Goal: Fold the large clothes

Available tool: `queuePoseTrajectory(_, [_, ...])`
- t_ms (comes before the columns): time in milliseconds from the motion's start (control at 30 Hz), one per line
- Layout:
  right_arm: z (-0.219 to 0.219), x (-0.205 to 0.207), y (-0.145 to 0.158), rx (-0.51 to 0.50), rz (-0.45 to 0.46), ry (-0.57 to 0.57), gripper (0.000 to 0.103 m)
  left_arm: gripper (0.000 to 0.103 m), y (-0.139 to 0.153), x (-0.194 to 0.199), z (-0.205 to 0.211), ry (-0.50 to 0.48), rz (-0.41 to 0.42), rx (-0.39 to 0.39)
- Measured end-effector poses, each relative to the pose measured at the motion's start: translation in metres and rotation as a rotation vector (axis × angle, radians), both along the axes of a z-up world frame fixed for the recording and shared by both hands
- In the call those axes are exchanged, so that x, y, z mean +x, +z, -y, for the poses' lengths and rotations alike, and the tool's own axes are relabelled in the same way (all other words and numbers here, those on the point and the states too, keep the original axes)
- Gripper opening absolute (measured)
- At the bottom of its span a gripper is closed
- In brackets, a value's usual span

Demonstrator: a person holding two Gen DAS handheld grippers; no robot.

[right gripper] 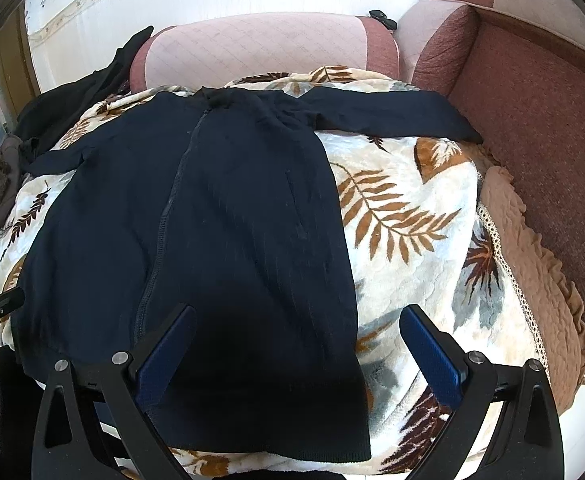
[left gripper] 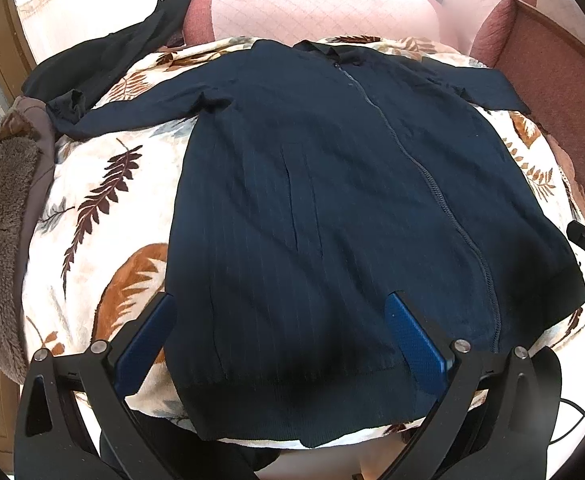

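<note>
The jacket (left gripper: 332, 200) lies front up and zipped on the leaf-print blanket (left gripper: 104, 200), collar toward the sofa back (right gripper: 260, 48) and hem toward me, with both sleeves spread out to the sides. I judge this flat, symmetrical layout to be the starting condition for folding: the zipper (left gripper: 432, 180) gives me a centre line, and the spread sleeves can each be brought inward without disturbing the body. I hold the left gripper (left gripper: 280, 320) above the hem on the jacket's left half, its fingers spread wide and holding nothing; one blue pad (left gripper: 412, 340) sits over the dark cloth and the other over the blanket just beside the jacket's edge. I hold the right gripper (right gripper: 296, 340) the same way over the opposite hem corner, also wide and empty. This placement straddles each side edge, which I judge suits a pinch at the two lower corners. A second dark garment (left gripper: 104, 60) and a brown fleece item (left gripper: 0, 208) lie at the left, apart from the working area. The sleeve cuffs (right gripper: 452, 124) are the farthest reach.
</note>
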State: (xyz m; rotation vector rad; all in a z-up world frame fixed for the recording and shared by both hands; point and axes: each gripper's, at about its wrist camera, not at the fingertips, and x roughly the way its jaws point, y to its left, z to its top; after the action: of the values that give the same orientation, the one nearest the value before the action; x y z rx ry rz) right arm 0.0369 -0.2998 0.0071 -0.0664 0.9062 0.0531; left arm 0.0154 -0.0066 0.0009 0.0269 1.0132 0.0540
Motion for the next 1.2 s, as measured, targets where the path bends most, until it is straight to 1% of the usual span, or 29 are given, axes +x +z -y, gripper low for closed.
queuePoseTrajectory(333, [0.002, 0.015, -0.006, 0.007, -0.020, 0.005, 0.101, 0.103, -0.007, 0.013, -0.001, 0.015, -0.024, -0.002])
queuePoseTrajectory(433, [0.005, 0.022, -0.007, 0.017, -0.032, 0.013, 0.101, 0.103, -0.010, 0.020, -0.007, 0.025, -0.039, -0.021])
queuePoseTrajectory(500, [0.015, 0.029, -0.006, 0.035, -0.033, 0.003, 0.101, 0.103, -0.011, 0.026, -0.018, 0.052, -0.055, -0.049])
queuePoseTrajectory(567, [0.029, 0.039, -0.007, 0.041, -0.038, -0.030, 0.101, 0.103, -0.010, 0.031, -0.035, 0.093, -0.058, -0.072])
queuePoseTrajectory(633, [0.045, 0.049, -0.011, 0.048, -0.056, -0.058, 0.101, 0.103, -0.009, 0.035, -0.051, 0.130, -0.058, -0.069])
queuePoseTrajectory(733, [0.064, 0.061, -0.025, 0.081, -0.123, -0.074, 0.101, 0.103, -0.014, 0.040, -0.078, 0.193, -0.082, -0.046])
queuePoseTrajectory(833, [0.065, 0.062, -0.045, 0.166, -0.212, -0.018, 0.100, 0.103, -0.031, 0.039, -0.097, 0.229, -0.149, -0.053])
queuePoseTrajectory(867, [0.063, 0.060, -0.051, 0.194, -0.238, 0.013, 0.099, 0.103, -0.040, 0.037, -0.099, 0.230, -0.186, -0.069])
queuePoseTrajectory(900, [0.057, 0.055, -0.059, 0.227, -0.269, 0.062, 0.091, 0.103, -0.047, 0.035, -0.100, 0.223, -0.216, -0.090])
queuePoseTrajectory(933, [0.053, 0.051, -0.062, 0.240, -0.284, 0.096, 0.077, 0.098, -0.055, 0.032, -0.098, 0.207, -0.245, -0.123])
queuePoseTrajectory(967, [0.049, 0.046, -0.063, 0.212, -0.272, 0.117, 0.071, 0.092, -0.063, 0.027, -0.094, 0.178, -0.274, -0.173])
queuePoseTrajectory(1000, [0.043, 0.039, -0.060, 0.142, -0.233, 0.139, 0.049, 0.086, -0.063, 0.022, -0.088, 0.162, -0.262, -0.142])
queuePoseTrajectory(1033, [0.039, 0.035, -0.058, 0.137, -0.235, 0.166, 0.008, 0.058, -0.060, 0.018, -0.082, 0.133, -0.241, -0.106])
queuePoseTrajectory(1067, [0.041, 0.032, -0.054, 0.180, -0.245, 0.172, 0.003, 0.038, -0.054, 0.014, -0.074, 0.086, -0.239, -0.086])
queuePoseTrajectory(1100, [0.047, 0.029, -0.044, 0.233, -0.233, 0.151, 0.003, 0.009, -0.049, 0.011, -0.073, 0.076, -0.245, -0.087])
queuePoseTrajectory(1133, [0.051, 0.025, -0.033, 0.287, -0.220, 0.155, 0.002, 0.001, -0.043, 0.006, -0.076, 0.070, -0.262, -0.128])
queuePoseTrajectory(1200, [0.061, 0.006, 0.003, 0.419, -0.160, 0.192, 0.002, 0.000, -0.025, -0.009, -0.088, 0.096, -0.262, -0.219])
